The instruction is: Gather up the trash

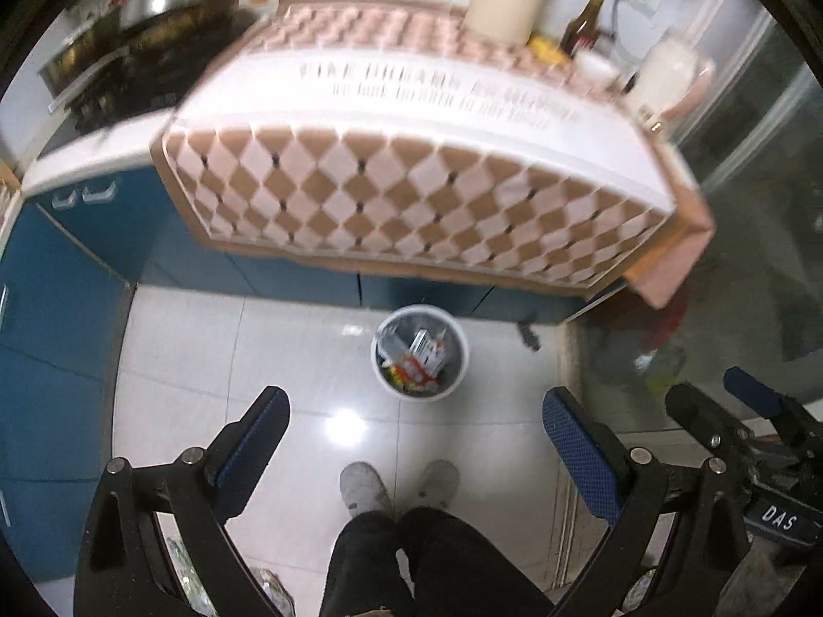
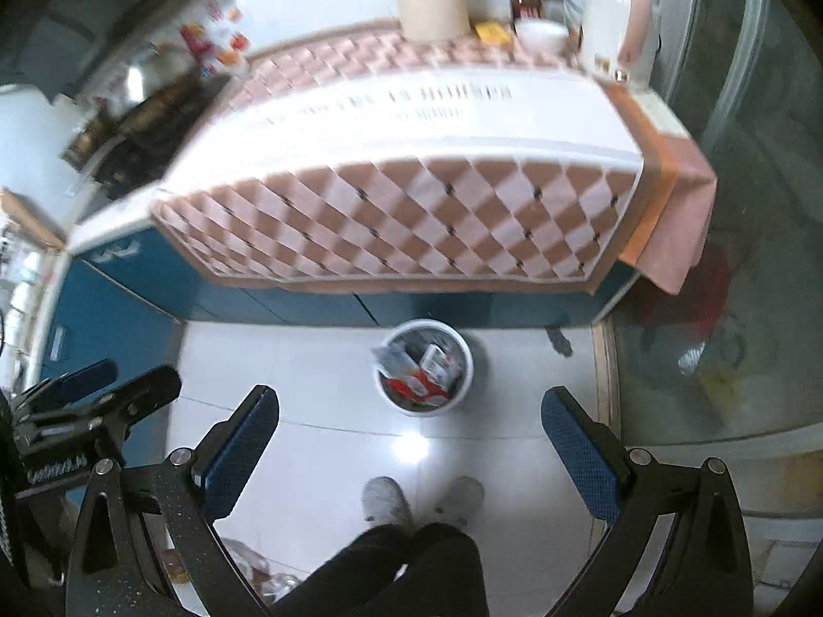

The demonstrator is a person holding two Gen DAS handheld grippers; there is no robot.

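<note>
Both hand-held grippers, left and right, hang wide open and empty above a round white plastic wastebasket full of wrappers on the glossy tiled floor.

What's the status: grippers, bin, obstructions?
Left gripper and right gripper open, empty. Trash bin on floor, holding wrappers. Nothing blocking it.

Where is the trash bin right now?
The trash bin stands on the white floor tiles, just before the blue cabinets under the checkered cloth, ahead of the person's shoes, central in both views.
</note>
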